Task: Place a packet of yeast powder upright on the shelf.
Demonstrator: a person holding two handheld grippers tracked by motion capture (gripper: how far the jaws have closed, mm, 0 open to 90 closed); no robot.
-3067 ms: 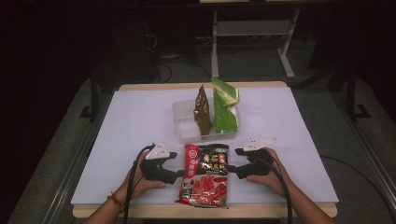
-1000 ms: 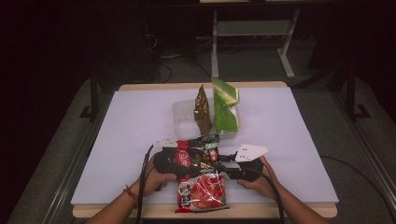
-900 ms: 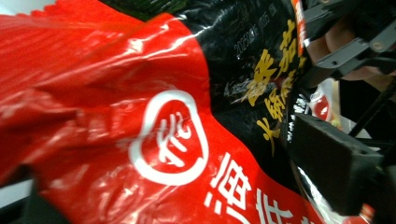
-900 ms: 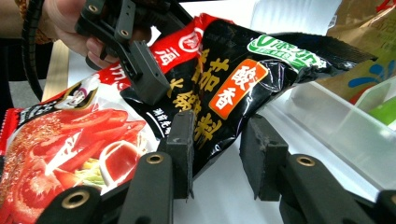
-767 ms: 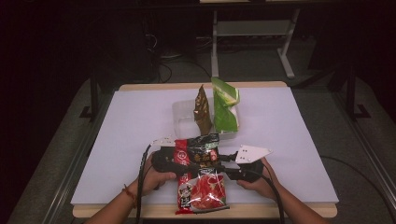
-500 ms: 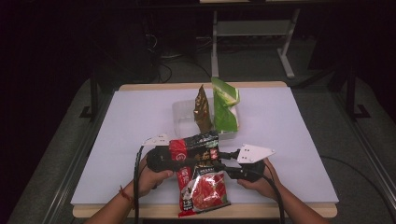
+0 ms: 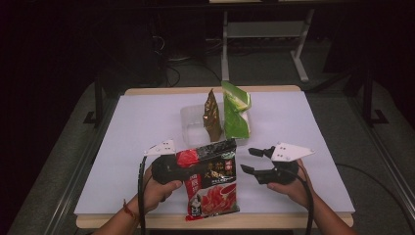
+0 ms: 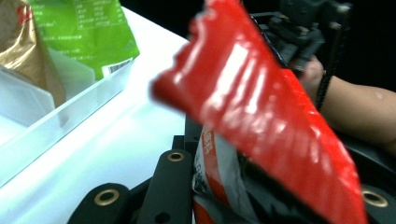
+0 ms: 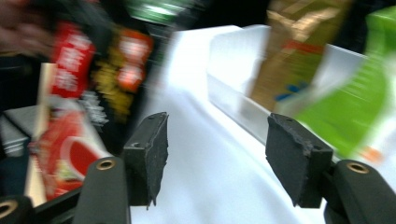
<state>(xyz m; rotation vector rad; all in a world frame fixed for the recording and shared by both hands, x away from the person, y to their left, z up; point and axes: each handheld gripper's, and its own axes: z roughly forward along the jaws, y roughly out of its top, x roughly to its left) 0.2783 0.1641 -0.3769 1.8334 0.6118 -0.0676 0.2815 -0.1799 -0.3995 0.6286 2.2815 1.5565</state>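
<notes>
A red and black snack bag [image 7: 214, 182] hangs tilted off the table near its front edge, the lower end toward the edge. My left gripper [image 7: 190, 169] has just been closing and is shut on the bag's left side; the left gripper view has the bag [image 8: 261, 107] between the jaws of that gripper [image 8: 219, 186]. To the bag's right my right gripper [image 7: 247, 160] has just been opening and stands open, apart from the bag. Nothing lies between the pads of the right gripper [image 9: 222, 158], and the bag [image 9: 70, 140] is at its left.
A clear plastic container [image 7: 191, 122] stands mid-table with an upright gold bag [image 7: 213, 115] and a green bag [image 7: 235, 115] in it. The right gripper view has the container [image 9: 233, 88] close ahead. The white tabletop [image 7: 303, 127] spreads to both sides.
The right gripper let go of the bag, opened and drew away to the right. The left gripper closed on the bag and raised its upper part off the table.
</notes>
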